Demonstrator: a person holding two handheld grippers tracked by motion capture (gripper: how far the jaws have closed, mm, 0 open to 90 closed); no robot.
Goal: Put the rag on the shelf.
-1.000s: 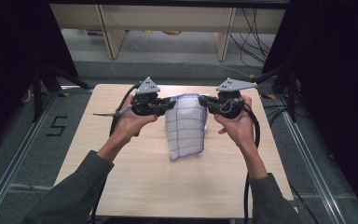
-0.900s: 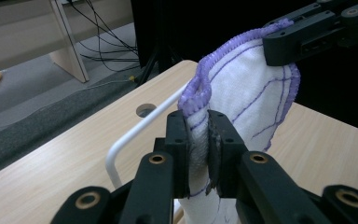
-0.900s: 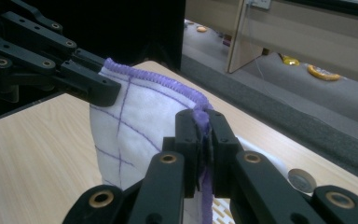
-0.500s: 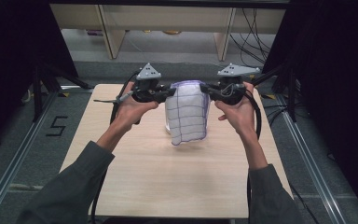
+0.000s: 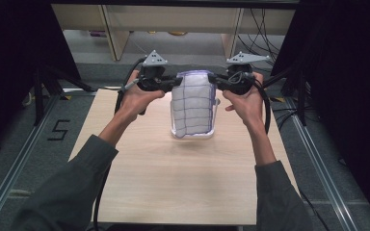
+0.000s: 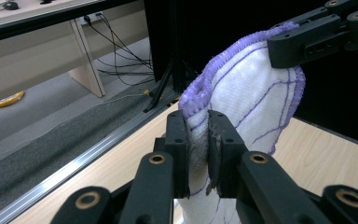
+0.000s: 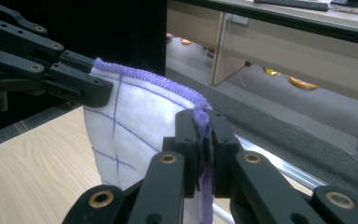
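High view: the white cloth with its purple grid hangs lengthwise from its top edge above the wooden table, its long axis running down toward the board, and whether its lower end rests there cannot be told. The left gripper clamps the cloth's upper left corner and the right gripper clamps the upper right corner, so the 2 grips sit at opposite ends of the same short hem, level with each other.

Left gripper view shows its own jaws pinched on folded fabric just below the purple stitched border; right gripper view shows its jaws clenched on the hem itself.

Neither hand is nearer: the cloth lies squarely between them, directly under the line joining the jaws. I judge any laying-down or folding would hinge on that hem staying level.
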